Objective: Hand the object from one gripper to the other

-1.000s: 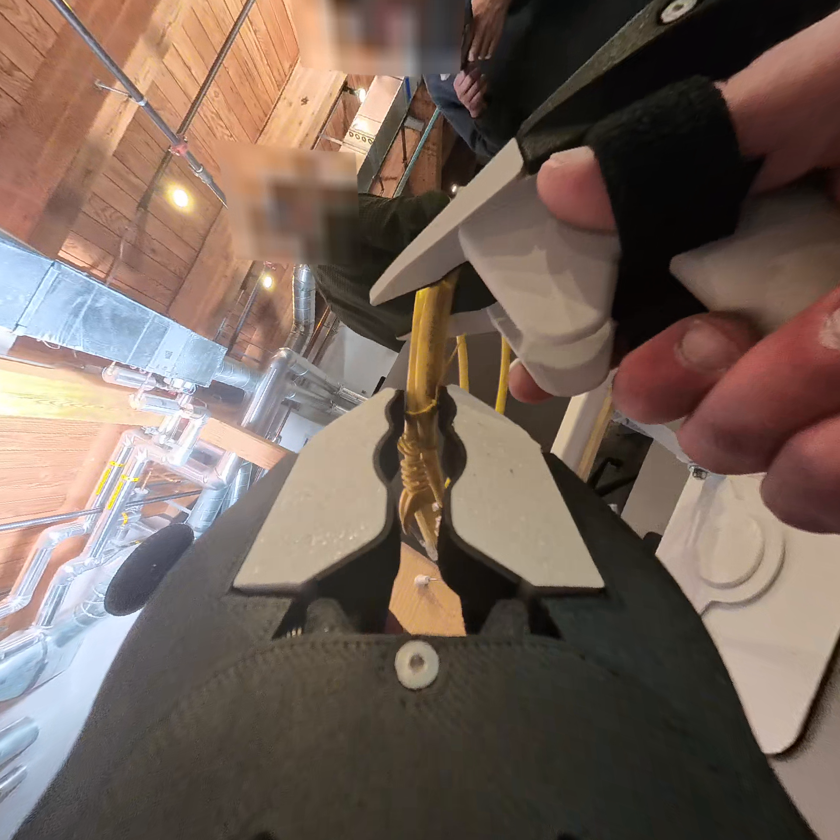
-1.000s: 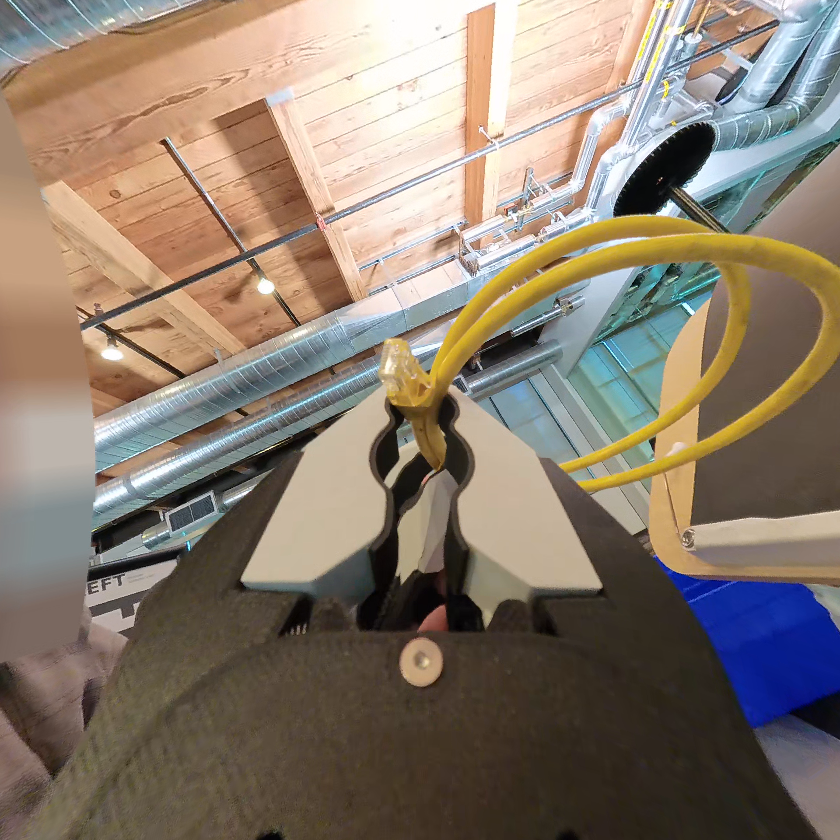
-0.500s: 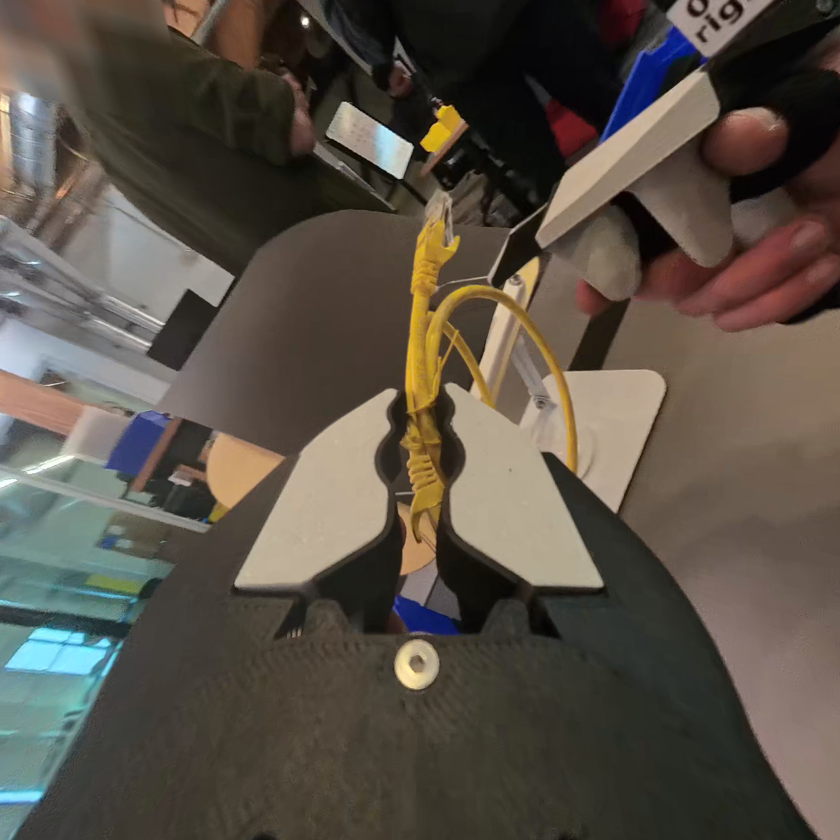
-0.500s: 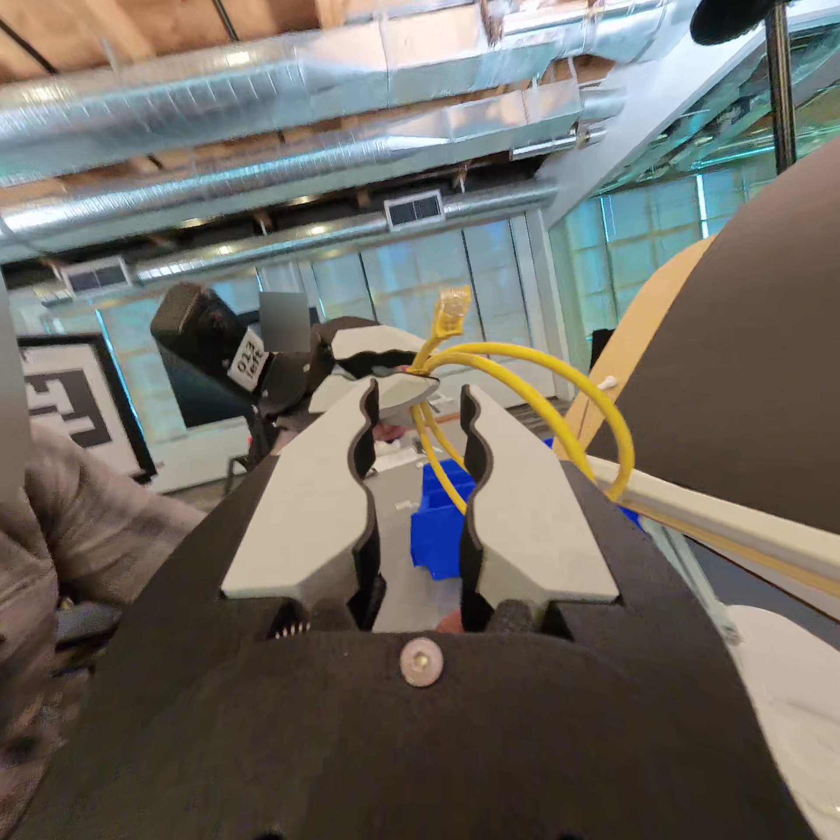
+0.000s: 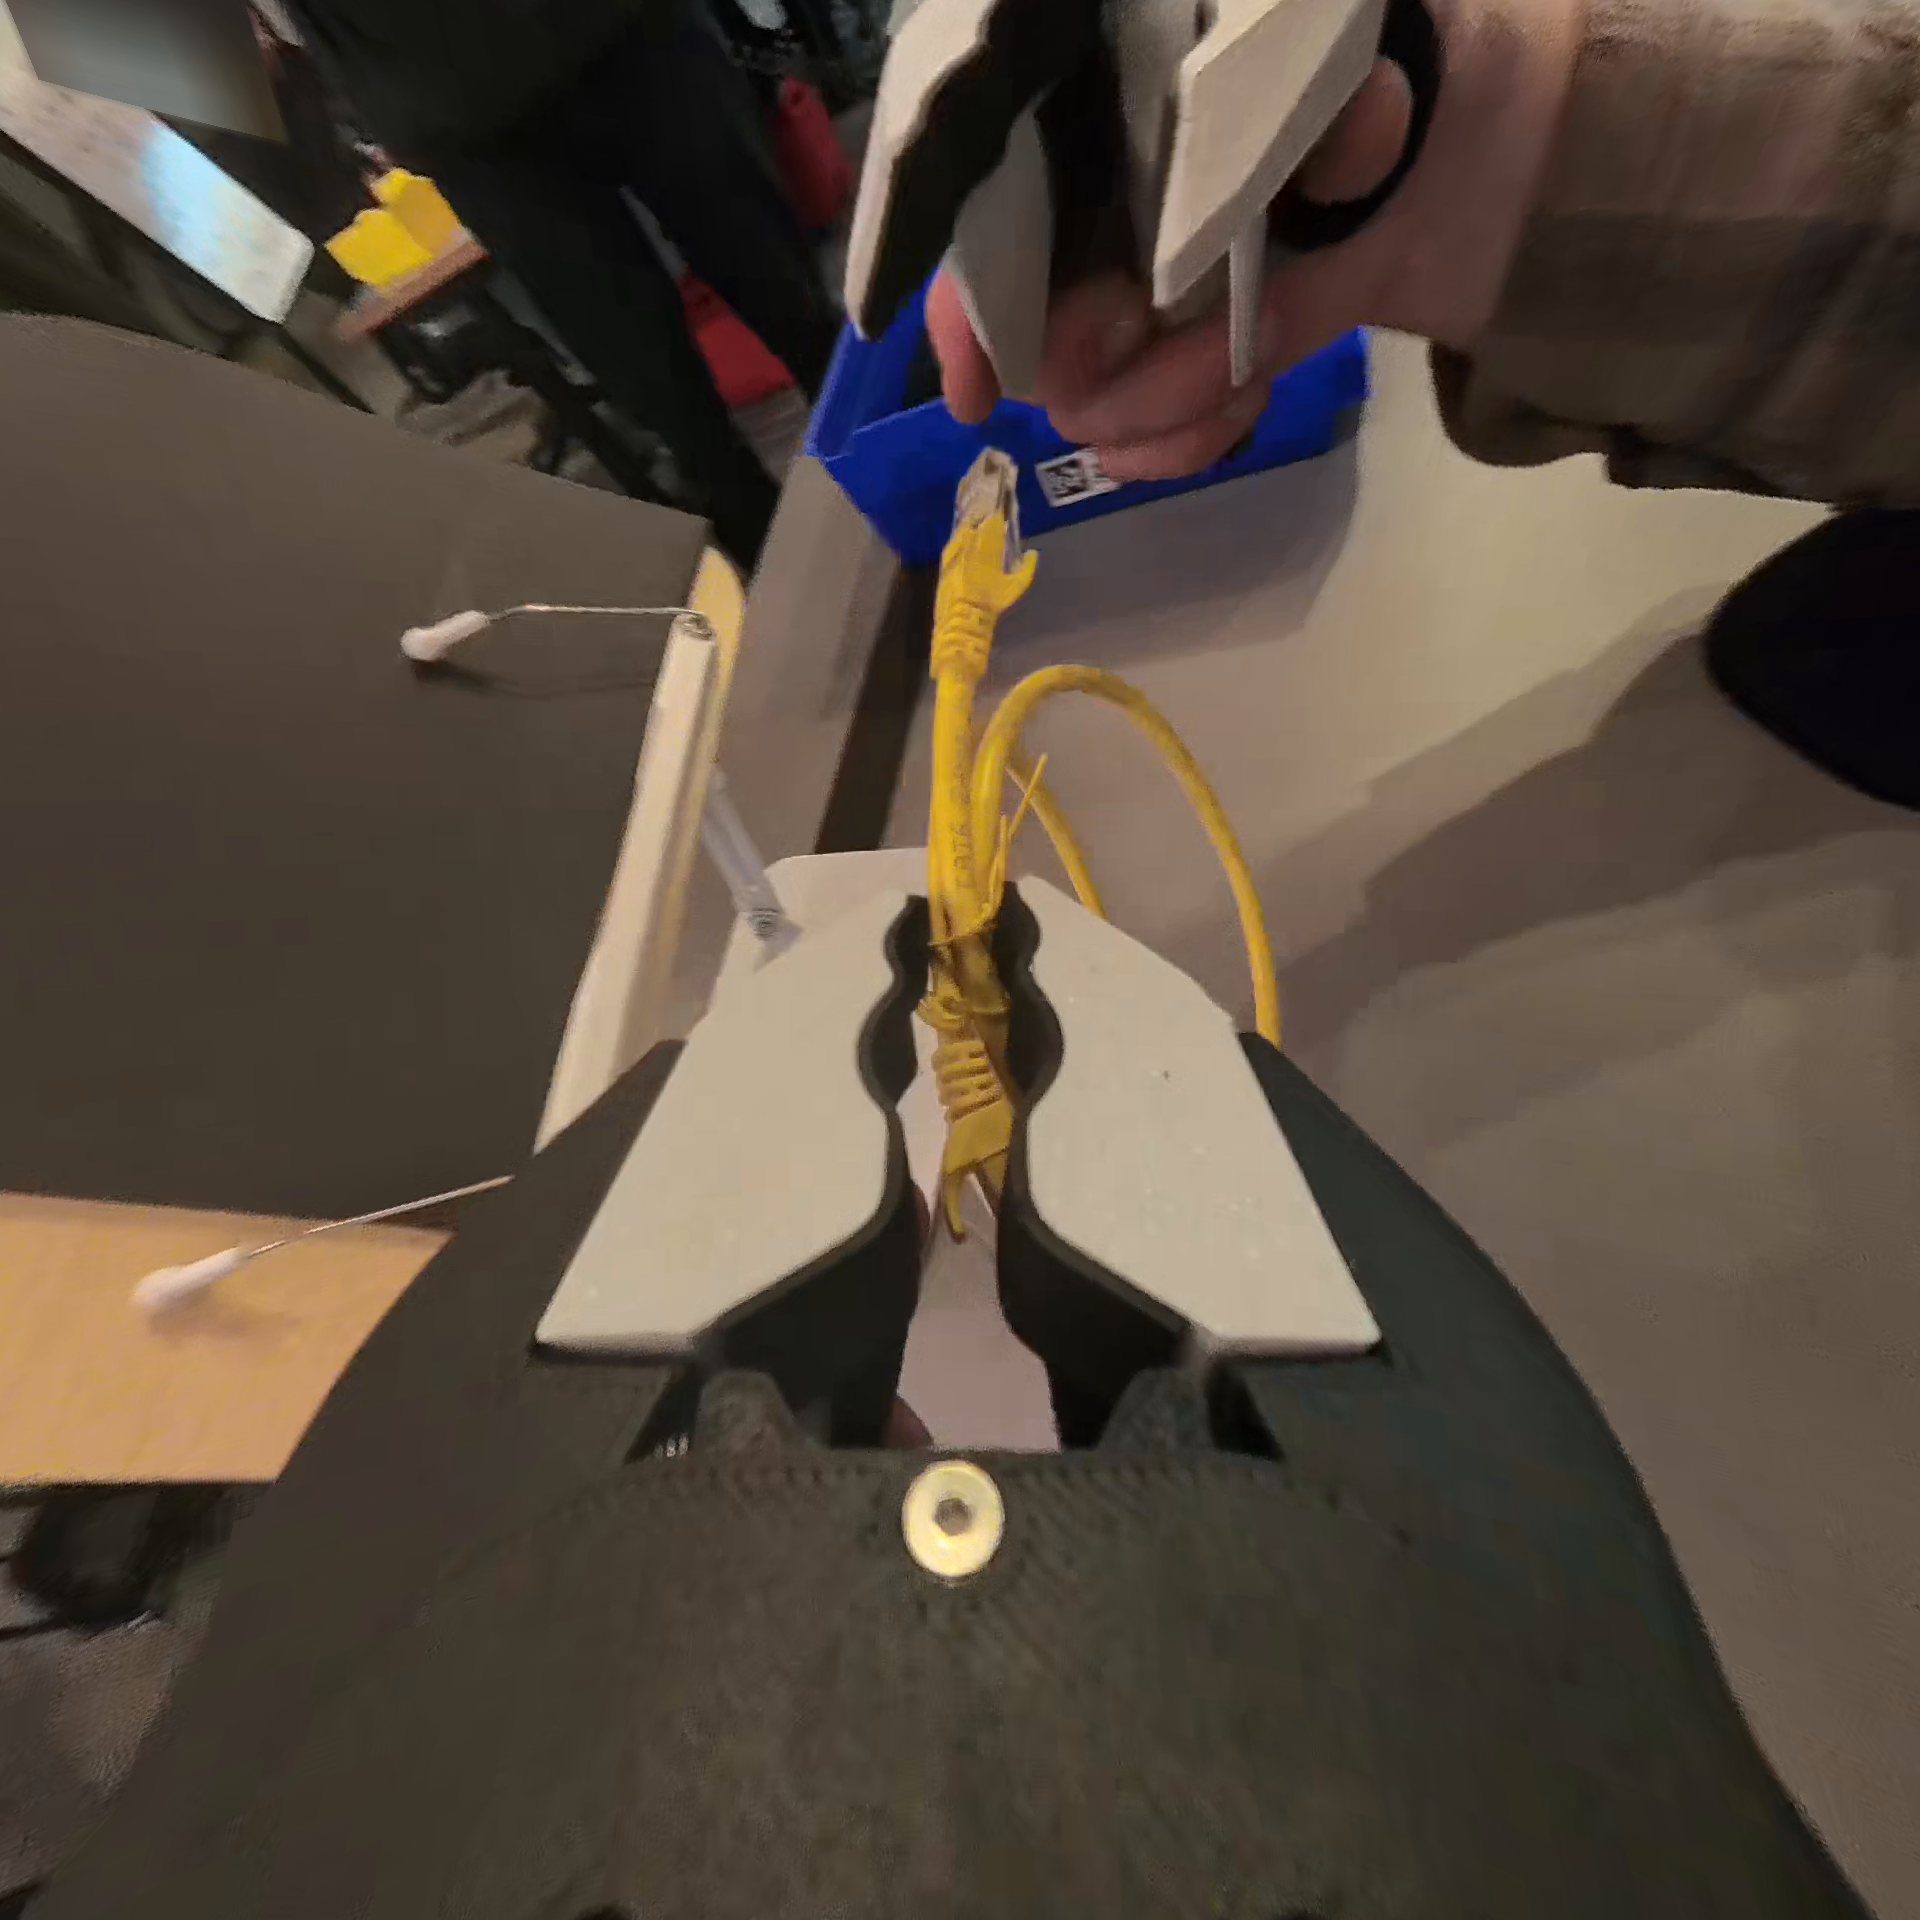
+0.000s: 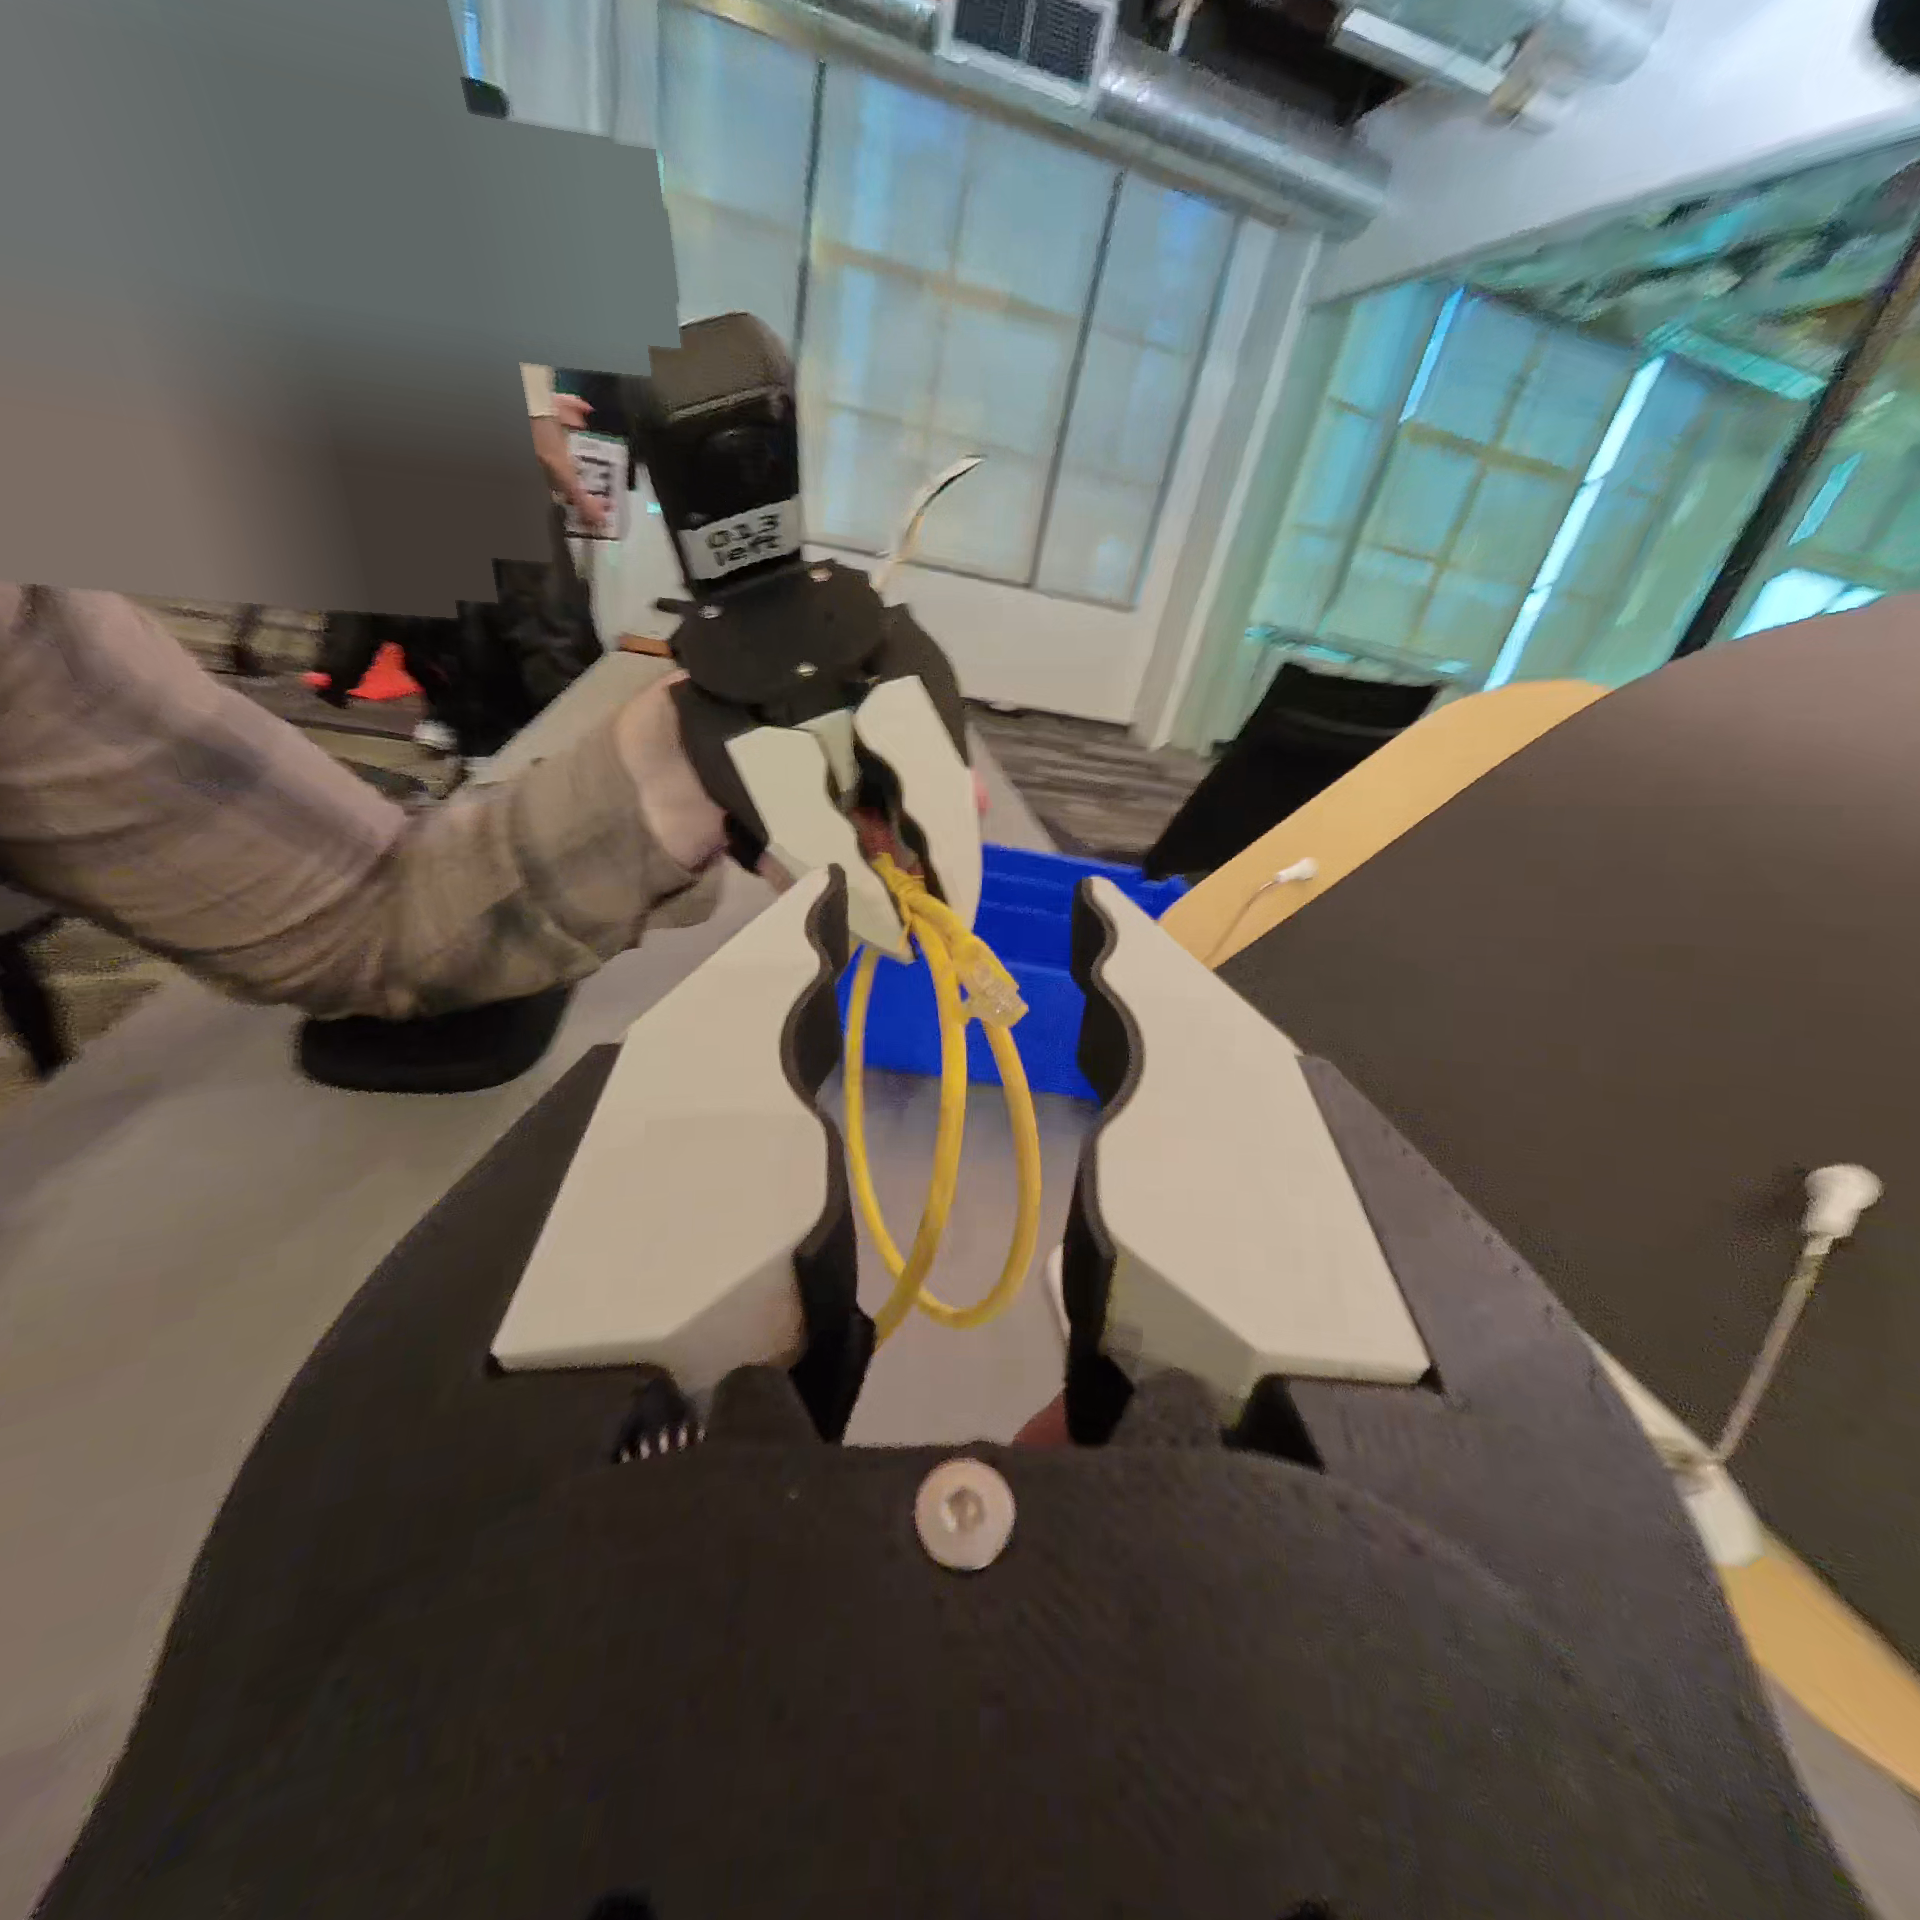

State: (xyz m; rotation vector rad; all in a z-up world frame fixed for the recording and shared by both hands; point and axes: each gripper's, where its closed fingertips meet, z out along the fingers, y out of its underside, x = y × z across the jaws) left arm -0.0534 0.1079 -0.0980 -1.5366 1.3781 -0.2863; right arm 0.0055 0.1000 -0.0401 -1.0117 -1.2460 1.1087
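A yellow network cable (image 5: 961,727), coiled and tied, is clamped in my left gripper (image 5: 966,904), which is shut on the tied bundle. One clear plug (image 5: 987,499) sticks out forward and a loop hangs to the right. My right gripper (image 5: 1049,322) is held in a hand at the top of the left wrist view, jaws apart, just beyond the plug. In the right wrist view my right gripper (image 6: 956,904) is open and empty. Through its gap I see the left gripper (image 6: 925,925) holding the cable (image 6: 945,1143), whose loop hangs down.
A blue bin (image 5: 1143,436) stands on the grey table (image 5: 1558,935) behind the cable; it also shows in the right wrist view (image 6: 1029,935). Dark curved panels (image 5: 260,779) with white-tipped pins (image 5: 442,639) stand beside me. A black round base (image 6: 436,1039) sits under the sleeve. Tip to tip, the grippers are about 9 cm apart.
The right gripper, shut on the cable a second ago, has opened, let go and drawn back. The left gripper keeps the cable. Both views swung down from the ceiling to the table.
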